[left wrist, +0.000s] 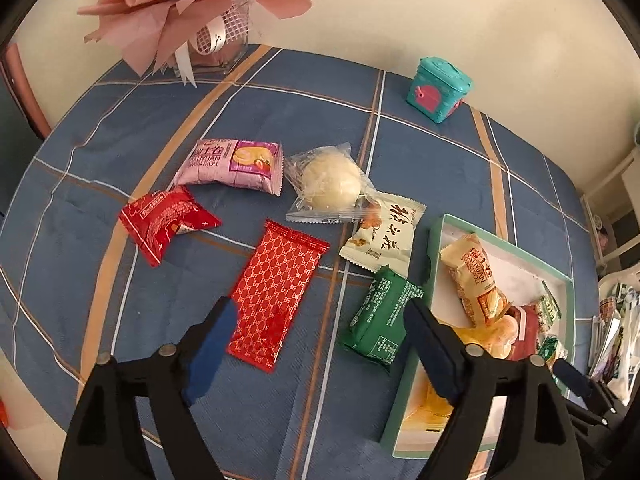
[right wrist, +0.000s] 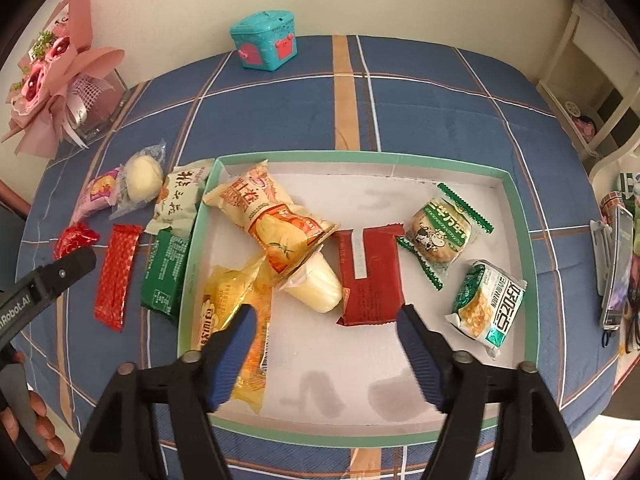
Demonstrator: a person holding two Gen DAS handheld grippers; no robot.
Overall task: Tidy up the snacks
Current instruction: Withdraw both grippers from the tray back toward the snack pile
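Observation:
My left gripper (left wrist: 320, 312) is open and empty, low over the blue plaid tablecloth. A flat red patterned packet (left wrist: 276, 292) lies by its left finger and a green packet (left wrist: 380, 316) by its right finger. Beyond lie a crumpled red packet (left wrist: 164, 220), a pink swiss roll pack (left wrist: 236, 164), a clear-wrapped white bun (left wrist: 328, 184) and a white packet (left wrist: 384, 232). My right gripper (right wrist: 326, 320) is open and empty over the green-rimmed tray (right wrist: 516, 196), which holds several snacks, among them a dark red packet (right wrist: 370, 276).
A pink bouquet in a glass vase (left wrist: 192, 12) stands at the table's back left. A teal toy box (left wrist: 438, 90) stands at the back by the wall. Clutter and a phone (right wrist: 616, 268) lie off the table's right edge.

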